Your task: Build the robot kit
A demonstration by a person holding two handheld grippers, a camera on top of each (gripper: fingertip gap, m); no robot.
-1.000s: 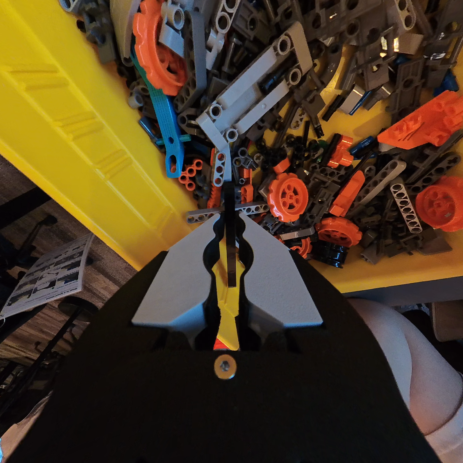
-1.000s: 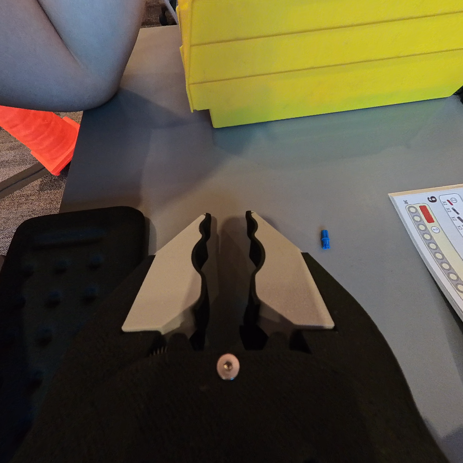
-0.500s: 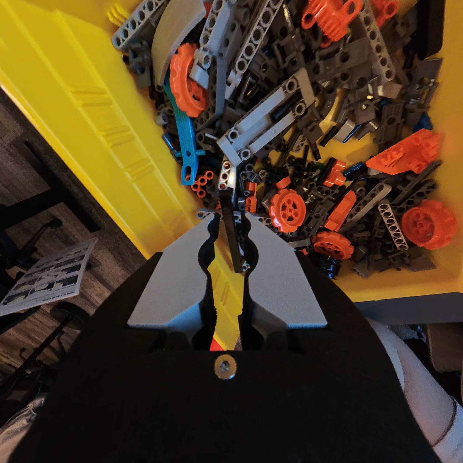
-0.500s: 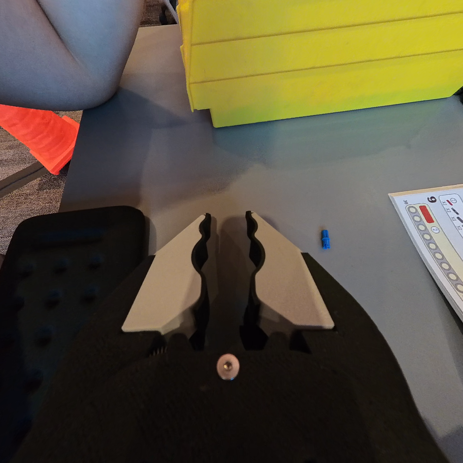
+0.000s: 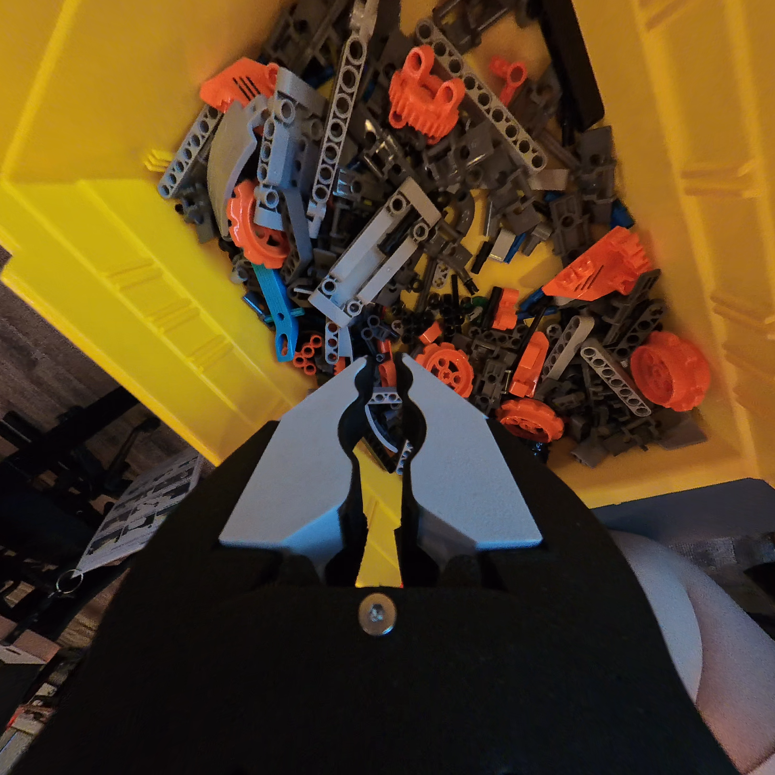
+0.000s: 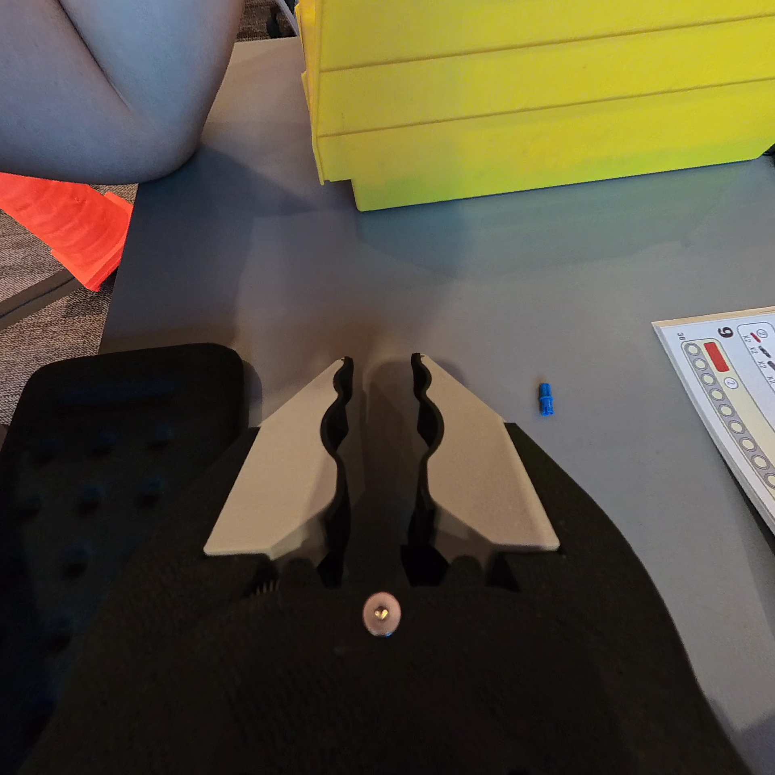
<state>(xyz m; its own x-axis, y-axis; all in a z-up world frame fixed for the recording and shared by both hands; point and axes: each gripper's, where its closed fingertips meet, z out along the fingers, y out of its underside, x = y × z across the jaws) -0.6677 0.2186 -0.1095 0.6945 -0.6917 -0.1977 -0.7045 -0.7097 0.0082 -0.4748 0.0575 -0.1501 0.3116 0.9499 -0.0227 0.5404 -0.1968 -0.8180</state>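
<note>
My left gripper (image 5: 382, 357) hangs over a yellow bin (image 5: 126, 260) full of grey, black and orange building-toy parts. Its jaws stand a narrow gap apart, with an orange part and a short grey beam (image 5: 386, 396) of the pile showing between the tips. A glossy black piece (image 5: 379, 444) lies tilted deeper between the fingers; I cannot tell whether it is gripped. My right gripper (image 6: 381, 356) is open and empty, low over the grey table (image 6: 503, 272). A small blue pin (image 6: 544, 399) lies on the table just right of it.
An orange wheel (image 5: 446, 369) lies right of the left fingertips. A stack of yellow bins (image 6: 524, 105) stands beyond the right gripper. An instruction sheet (image 6: 721, 398) lies at the table's right edge, a black case (image 6: 105, 440) at left. A person's leg (image 6: 96, 84) is at far left. The tips of one gripper are about 25 cm away from the tips of the other. Between my left fingertips and the orange wheel (image 5: 446, 369) there is roughly 5 cm.
The left jaws gripped an upright black beam, opened as it tilted, then narrowed again; the black piece now sits lower between the fingers. The left gripper drew back. The right has not moved.
</note>
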